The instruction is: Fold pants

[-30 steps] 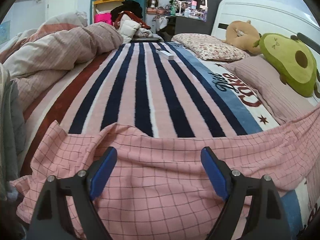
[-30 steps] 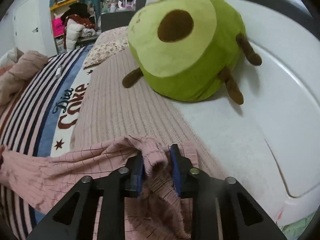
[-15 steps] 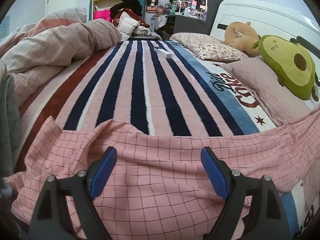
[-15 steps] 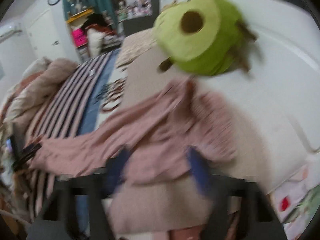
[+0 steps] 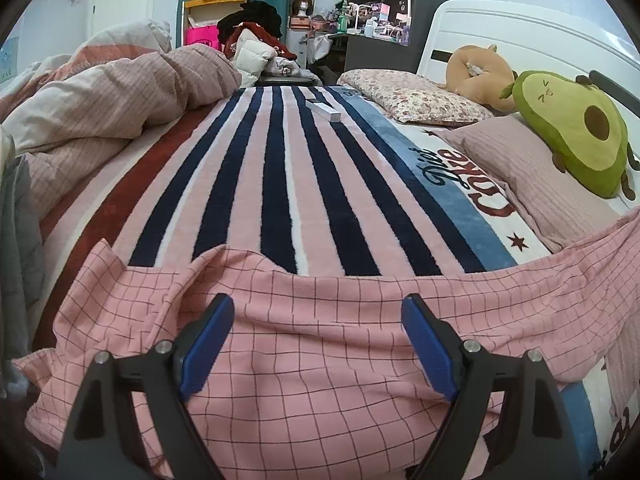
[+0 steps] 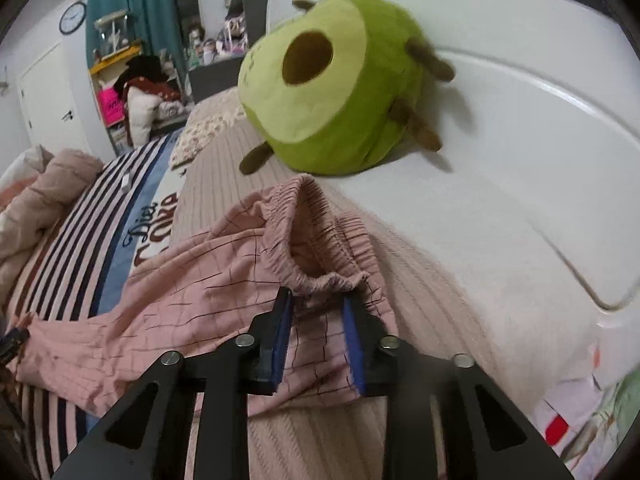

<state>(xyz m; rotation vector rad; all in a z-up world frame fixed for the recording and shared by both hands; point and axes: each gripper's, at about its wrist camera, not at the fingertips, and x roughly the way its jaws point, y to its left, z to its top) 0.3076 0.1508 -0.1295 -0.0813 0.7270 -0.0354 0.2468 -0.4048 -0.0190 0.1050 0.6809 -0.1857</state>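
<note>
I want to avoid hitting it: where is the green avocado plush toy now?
In the right wrist view, the green avocado plush toy rests against the white headboard, just beyond the pink checked pants' waistband.

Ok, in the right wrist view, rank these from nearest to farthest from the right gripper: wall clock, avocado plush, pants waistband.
From the right gripper:
1. Pants waistband, just ahead of the fingertips.
2. Avocado plush, beyond it on the pillow.
3. Wall clock, far upper left.

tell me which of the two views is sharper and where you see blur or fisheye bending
Left wrist view: sharp throughout, check lines on the pants crisp; stripes of the blanket fan outward, black vignette at the corners. Right wrist view: softer, the avocado plush slightly smeared, the headboard bowed into a curve.
</note>
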